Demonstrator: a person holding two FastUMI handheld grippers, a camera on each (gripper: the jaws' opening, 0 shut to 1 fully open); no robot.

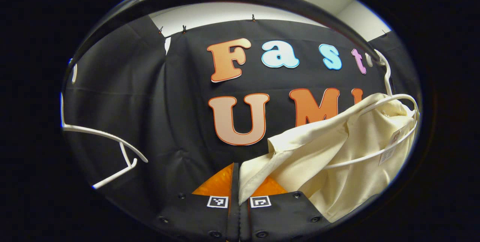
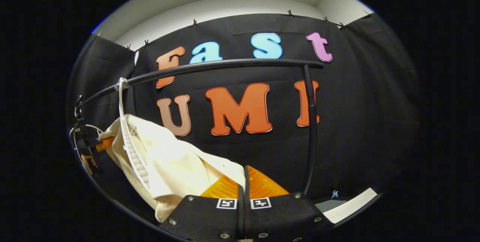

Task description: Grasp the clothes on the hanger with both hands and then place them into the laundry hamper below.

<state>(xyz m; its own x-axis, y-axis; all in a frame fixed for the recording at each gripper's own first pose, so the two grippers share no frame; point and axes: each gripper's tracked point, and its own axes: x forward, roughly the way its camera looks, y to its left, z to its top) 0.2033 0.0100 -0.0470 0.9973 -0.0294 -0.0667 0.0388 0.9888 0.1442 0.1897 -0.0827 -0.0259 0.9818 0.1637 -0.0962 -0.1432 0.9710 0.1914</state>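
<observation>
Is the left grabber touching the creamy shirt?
Touching. In the left gripper view, the left gripper has its orange fingers closed together, and an edge of the cream shirt runs down into the seam between them, pinched there.

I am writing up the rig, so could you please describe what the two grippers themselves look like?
The left gripper and right gripper look alike: black bodies fastened with round screws, ridged orange fingers, and a small black-and-white square marker at the base of each finger.
</observation>
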